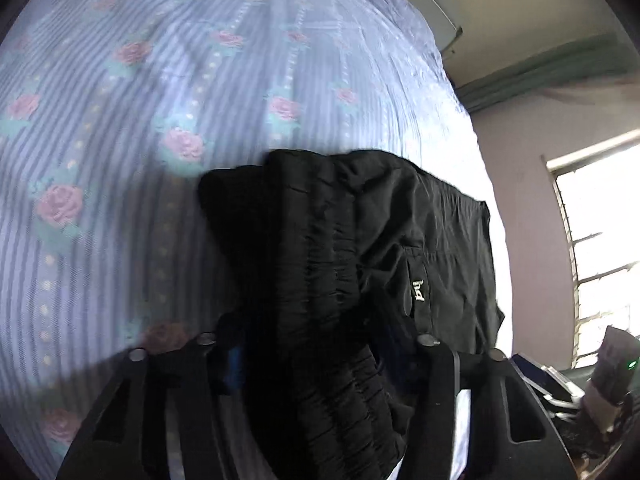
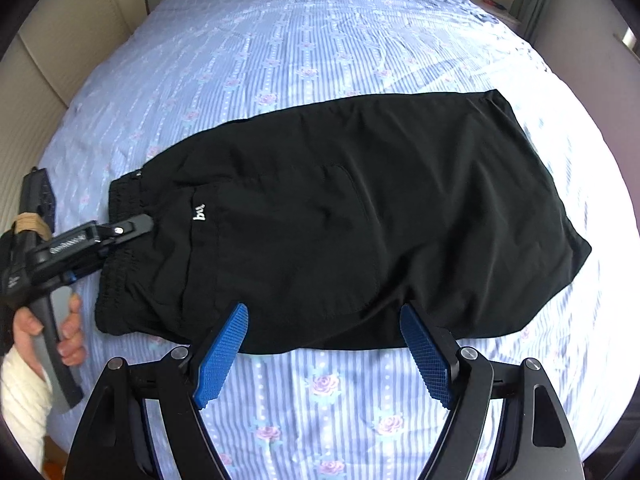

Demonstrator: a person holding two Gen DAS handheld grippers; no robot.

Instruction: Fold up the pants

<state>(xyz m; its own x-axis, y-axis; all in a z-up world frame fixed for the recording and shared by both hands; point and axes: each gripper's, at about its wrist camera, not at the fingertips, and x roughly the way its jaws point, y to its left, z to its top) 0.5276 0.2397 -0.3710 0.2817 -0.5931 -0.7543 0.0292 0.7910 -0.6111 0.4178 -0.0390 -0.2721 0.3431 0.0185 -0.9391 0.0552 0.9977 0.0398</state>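
Note:
Black pants [image 2: 360, 220] lie folded flat across the flowered blue bedsheet [image 2: 320, 40], with the gathered waistband [image 2: 120, 280] at the left and a small white logo beside it. My left gripper [image 2: 124, 246] comes in from the left and straddles the waistband, one finger lying over it. In the left wrist view the bunched waistband [image 1: 328, 280] fills most of the gap of the left gripper [image 1: 320, 344]. Its jaws stand half apart, and a strip of blue pad shows bare on the left. My right gripper [image 2: 324, 310] hangs open over the pants' near edge, blue pads uncovered.
A hand [image 2: 68, 320] in a white knitted sleeve holds the left gripper's handle. A beige padded panel [image 2: 40, 80] runs along the bed's left side. In the left wrist view a bright window [image 1: 600, 240] and some clutter [image 1: 600, 392] lie past the bed's right edge.

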